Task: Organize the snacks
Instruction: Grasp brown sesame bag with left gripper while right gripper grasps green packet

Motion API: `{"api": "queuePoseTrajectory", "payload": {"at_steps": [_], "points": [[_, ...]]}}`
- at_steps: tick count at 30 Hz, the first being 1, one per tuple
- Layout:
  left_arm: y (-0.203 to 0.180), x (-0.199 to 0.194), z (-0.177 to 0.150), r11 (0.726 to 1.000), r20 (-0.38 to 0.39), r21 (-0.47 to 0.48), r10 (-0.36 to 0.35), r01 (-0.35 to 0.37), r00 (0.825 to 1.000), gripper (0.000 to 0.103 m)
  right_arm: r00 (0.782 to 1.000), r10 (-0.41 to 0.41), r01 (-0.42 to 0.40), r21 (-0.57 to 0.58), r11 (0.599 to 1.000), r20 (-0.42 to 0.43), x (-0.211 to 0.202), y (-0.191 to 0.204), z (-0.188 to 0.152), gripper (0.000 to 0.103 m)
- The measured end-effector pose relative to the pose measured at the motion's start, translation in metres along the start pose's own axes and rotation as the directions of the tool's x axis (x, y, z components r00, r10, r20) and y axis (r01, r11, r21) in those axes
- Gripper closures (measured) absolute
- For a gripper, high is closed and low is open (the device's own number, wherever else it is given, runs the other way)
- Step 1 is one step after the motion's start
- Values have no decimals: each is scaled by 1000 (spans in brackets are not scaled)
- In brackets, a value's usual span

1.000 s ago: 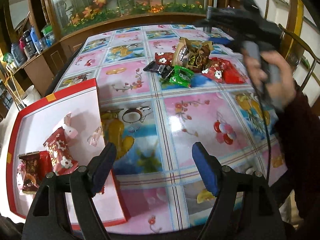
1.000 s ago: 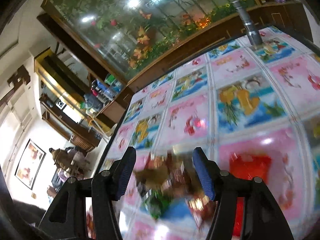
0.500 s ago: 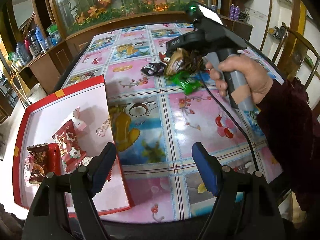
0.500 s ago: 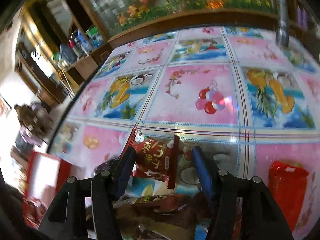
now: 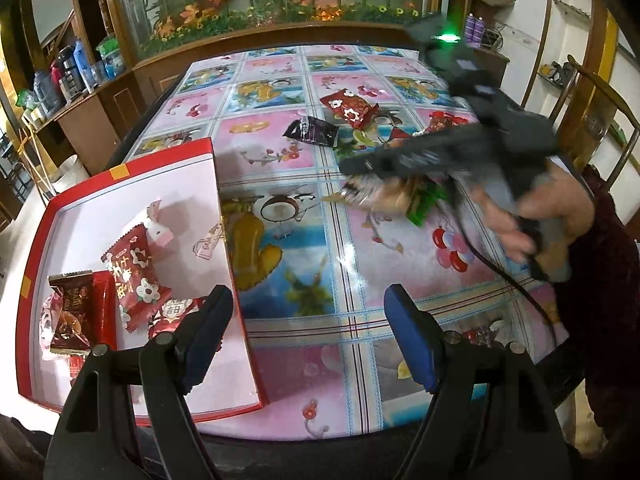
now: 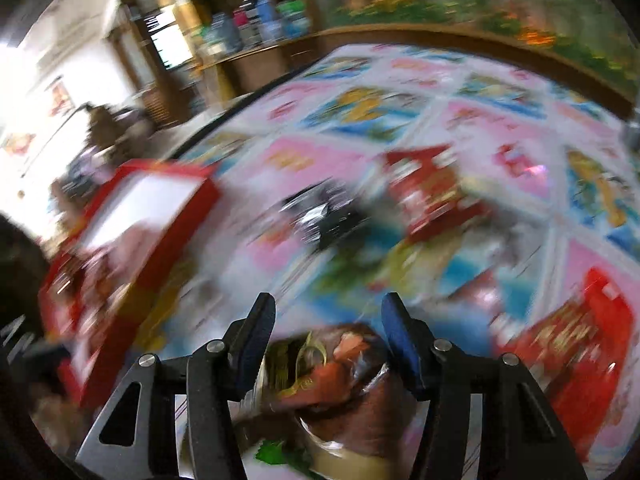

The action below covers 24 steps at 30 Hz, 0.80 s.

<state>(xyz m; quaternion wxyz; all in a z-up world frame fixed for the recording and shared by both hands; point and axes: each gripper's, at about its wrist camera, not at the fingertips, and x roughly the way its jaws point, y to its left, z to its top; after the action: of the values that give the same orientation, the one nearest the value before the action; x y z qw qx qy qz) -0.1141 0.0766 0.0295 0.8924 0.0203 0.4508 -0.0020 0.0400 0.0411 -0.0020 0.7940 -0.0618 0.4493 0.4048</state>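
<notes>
Right gripper jaws closing on a brown snack packet, carried over the tabletop toward the red box at nine o'clock for sorting. Left gripper jaws wide, empty, waiting beside box.

The tablecloth is showing pink and blue squares of fruit and flowers, the box is showing red walls with a white floor, and a red packet is wearing white flowers

My left gripper hangs with jaws apart, empty; my right gripper jaws are closing around a brown snack packet.
</notes>
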Motion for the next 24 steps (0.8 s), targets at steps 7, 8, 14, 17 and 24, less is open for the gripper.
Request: {"api": "queuePoseTrajectory", "payload": {"at_steps": [7, 8, 14, 17, 24], "points": [[-4, 7, 3, 1000, -14, 11, -4, 5, 1000, 25, 968, 210, -211, -8, 977, 133, -73, -14, -16, 44], [-6, 9, 4, 1000, -16, 16, -6, 6, 1000, 25, 961, 186, -202, 60, 978, 204, -89, -34, -16, 38], [-24, 17, 14, 995, -4, 97, -15, 15, 1000, 25, 945, 106, -214, 340, 916, 308, -126, -114, -38, 34], [-31, 22, 21, 987, 18, 163, -10, 7, 1000, 25, 962, 116, -182, 265, 947, 247, -125, -96, -52, 34], [-32, 44, 38, 982, -16, 179, -61, 63, 998, 25, 986, 127, -130, 25, 991, 105, -109, -29, -86, 34]]}}
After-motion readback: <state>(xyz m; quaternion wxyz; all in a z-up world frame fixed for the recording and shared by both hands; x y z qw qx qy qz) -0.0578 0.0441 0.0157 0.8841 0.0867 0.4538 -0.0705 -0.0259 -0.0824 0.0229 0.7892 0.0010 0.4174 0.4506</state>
